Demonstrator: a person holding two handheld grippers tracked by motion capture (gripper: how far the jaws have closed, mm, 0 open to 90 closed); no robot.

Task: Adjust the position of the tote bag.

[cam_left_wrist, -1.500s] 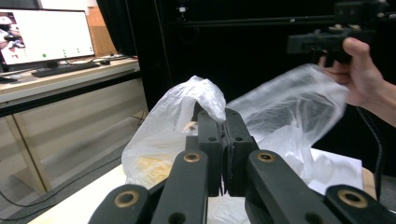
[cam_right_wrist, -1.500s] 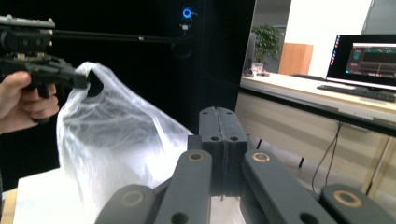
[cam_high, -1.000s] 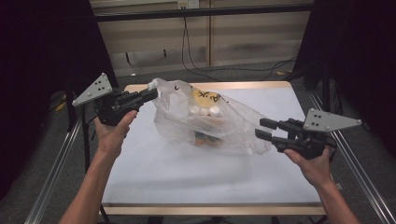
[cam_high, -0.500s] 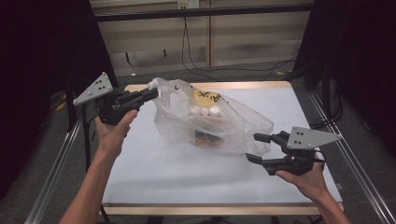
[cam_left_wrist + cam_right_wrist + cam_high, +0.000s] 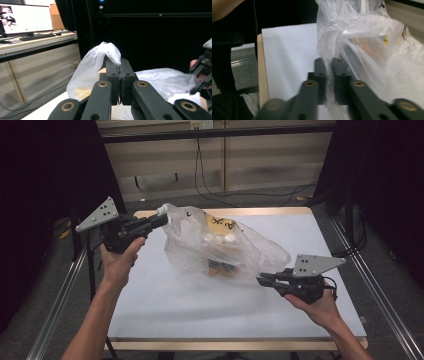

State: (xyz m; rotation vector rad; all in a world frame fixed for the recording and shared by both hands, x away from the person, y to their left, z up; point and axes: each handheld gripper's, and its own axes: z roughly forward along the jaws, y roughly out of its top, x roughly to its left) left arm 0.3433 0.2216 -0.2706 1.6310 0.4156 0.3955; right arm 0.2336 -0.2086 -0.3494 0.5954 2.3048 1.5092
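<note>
My right tool [image 5: 261,280] has come down to the near right edge of the plastic bag [image 5: 220,245], and its jaws have just been closing; they now pinch a fold of the film. My left tool [image 5: 162,219] holds the bag's far left corner, raised off the table [image 5: 165,305]. With both ends gripped, I judge the bag ready to be spread or lifted. Count: one bag, two tools; inside, several pale round items, number unclear.
</note>
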